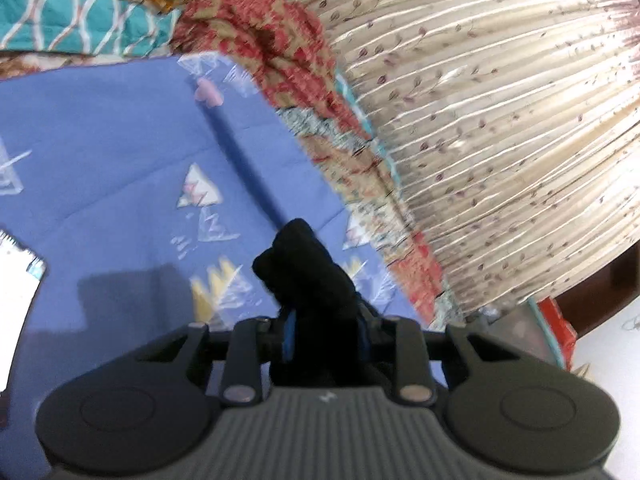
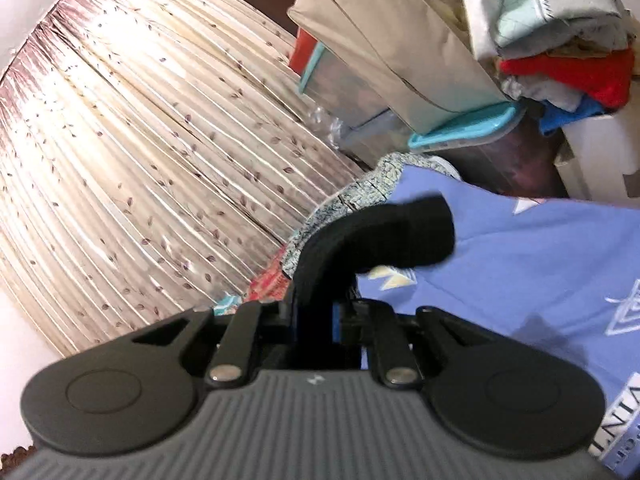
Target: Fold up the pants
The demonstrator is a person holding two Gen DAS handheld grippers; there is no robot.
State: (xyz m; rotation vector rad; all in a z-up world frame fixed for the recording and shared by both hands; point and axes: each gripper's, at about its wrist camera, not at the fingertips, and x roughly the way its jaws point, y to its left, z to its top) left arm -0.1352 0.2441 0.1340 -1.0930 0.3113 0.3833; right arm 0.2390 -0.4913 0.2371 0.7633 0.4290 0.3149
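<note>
The pants are black cloth. In the left wrist view a bunched wad of them (image 1: 304, 268) sticks up out of my left gripper (image 1: 326, 332), which is shut on it above a blue patterned bedsheet (image 1: 120, 152). In the right wrist view a curled black fold of the pants (image 2: 384, 232) rises from my right gripper (image 2: 326, 320), which is shut on it and held above the blue sheet (image 2: 540, 256). The rest of the pants is hidden below both grippers.
A cream pleated curtain (image 1: 500, 120) hangs beside the bed; it also fills the left of the right wrist view (image 2: 140, 140). A red-patterned quilt (image 1: 272, 40) lies at the sheet's edge. Stacked storage boxes and folded clothes (image 2: 540, 40) stand beyond the bed.
</note>
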